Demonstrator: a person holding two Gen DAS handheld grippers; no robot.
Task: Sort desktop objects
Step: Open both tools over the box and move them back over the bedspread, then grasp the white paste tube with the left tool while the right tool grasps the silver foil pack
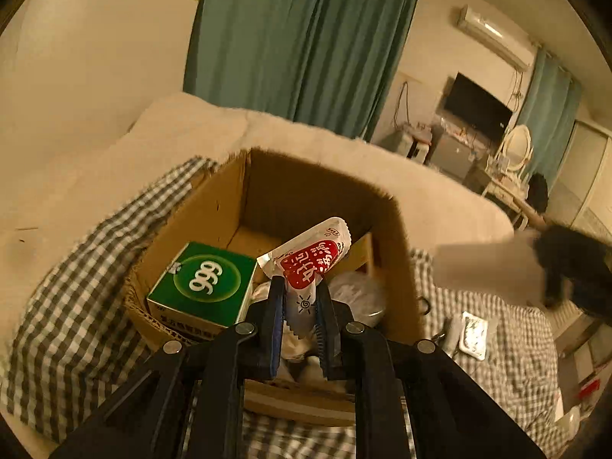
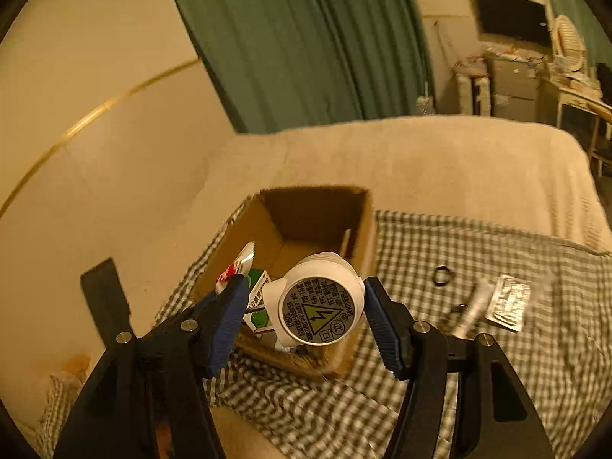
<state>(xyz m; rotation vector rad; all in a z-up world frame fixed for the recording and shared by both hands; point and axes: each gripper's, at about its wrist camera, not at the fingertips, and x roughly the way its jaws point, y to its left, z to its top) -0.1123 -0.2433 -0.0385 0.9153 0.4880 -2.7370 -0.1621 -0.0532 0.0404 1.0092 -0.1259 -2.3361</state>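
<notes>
Surface: checked cloth (image 1: pixel 76 287) over a beige bed, green curtains (image 1: pixel 298 46) behind.
Left view: my left gripper (image 1: pixel 300 306) pinches a red-and-white sachet (image 1: pixel 310 264) above the open cardboard box (image 1: pixel 264 199); a green box (image 1: pixel 204 283) lies inside.
Right view: my right gripper (image 2: pixel 302 313) stands spread wide; a white round device (image 2: pixel 319 302) sits between my fingers (image 2: pixel 225 317), touching neither that I can tell, over the box. A foil packet (image 2: pixel 508 302) and black ring (image 2: pixel 443 276) lie on the cloth.
</notes>
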